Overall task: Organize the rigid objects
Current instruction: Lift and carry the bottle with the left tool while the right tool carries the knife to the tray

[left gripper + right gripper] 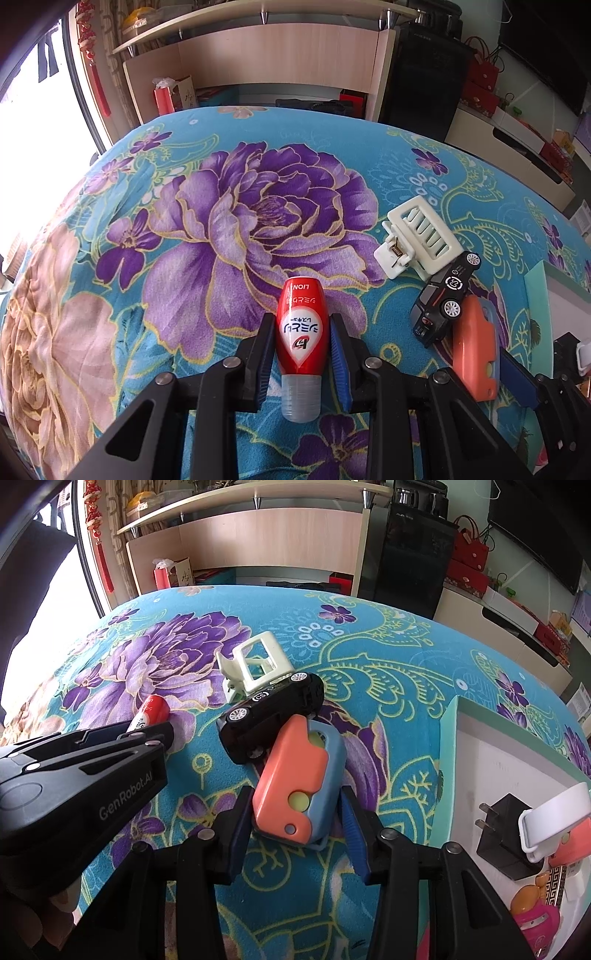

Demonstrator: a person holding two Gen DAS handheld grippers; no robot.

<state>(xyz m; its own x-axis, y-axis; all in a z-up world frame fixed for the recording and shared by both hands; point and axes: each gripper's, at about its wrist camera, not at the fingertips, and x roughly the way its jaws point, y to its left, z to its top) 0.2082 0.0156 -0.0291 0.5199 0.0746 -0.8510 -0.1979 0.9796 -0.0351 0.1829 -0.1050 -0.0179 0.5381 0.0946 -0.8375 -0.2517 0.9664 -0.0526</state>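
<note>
My left gripper (301,350) is around a red bottle (301,328) with a clear cap that lies on the floral cloth; small gaps show at both pads, so it is open. My right gripper (295,812) straddles an orange-and-blue plastic toy (295,786); its jaws stand apart, open, the left pad near the toy's edge. A black toy car (269,716) lies on its side against the toy, and a white clip (258,664) lies behind the car. In the left wrist view the car (443,295), clip (417,236) and orange toy (476,350) are at the right.
A white tray with a teal rim (448,738) stands at the right and holds a black plug adapter (506,834), a white clip (550,812) and orange and pink items. Shelves and a black cabinet stand beyond the table's far edge.
</note>
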